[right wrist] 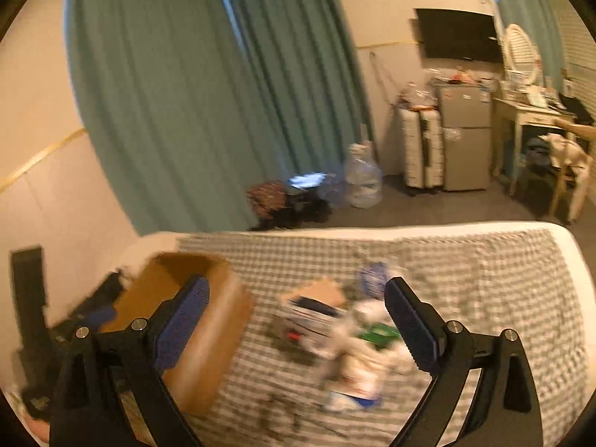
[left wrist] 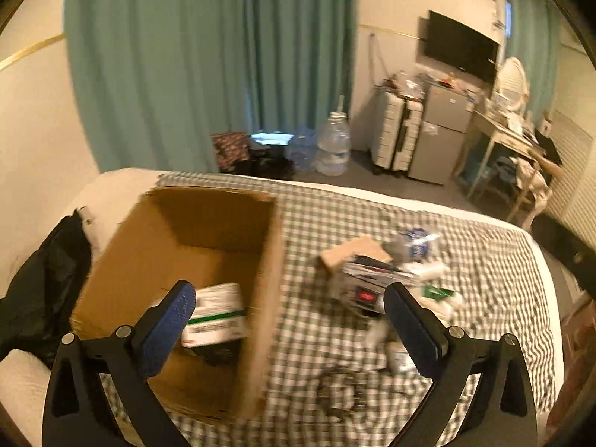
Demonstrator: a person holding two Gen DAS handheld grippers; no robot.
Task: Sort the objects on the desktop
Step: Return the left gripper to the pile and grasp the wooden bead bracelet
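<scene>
Left gripper (left wrist: 288,294): fingers wide apart, holding nothing, above the box's near right wall.
Right gripper (right wrist: 296,300): fingers wide apart, nothing held, above the pile.
Box (left wrist: 175,290): open cardboard, left on the checked cloth (left wrist: 484,260); a white carton (left wrist: 216,314) lies inside.
Pile (left wrist: 380,279): unsorted objects just right of the box, overlapping; a power strip with a red switch (left wrist: 367,295), a green packet (left wrist: 436,292), cable (left wrist: 339,391) nearer.
Beyond: curtain (left wrist: 208,67), water jug (left wrist: 333,143).
Risk, as judged: a grab into the tangle may drag neighbouring items or the cable; a low finger may tip the box wall.
</scene>
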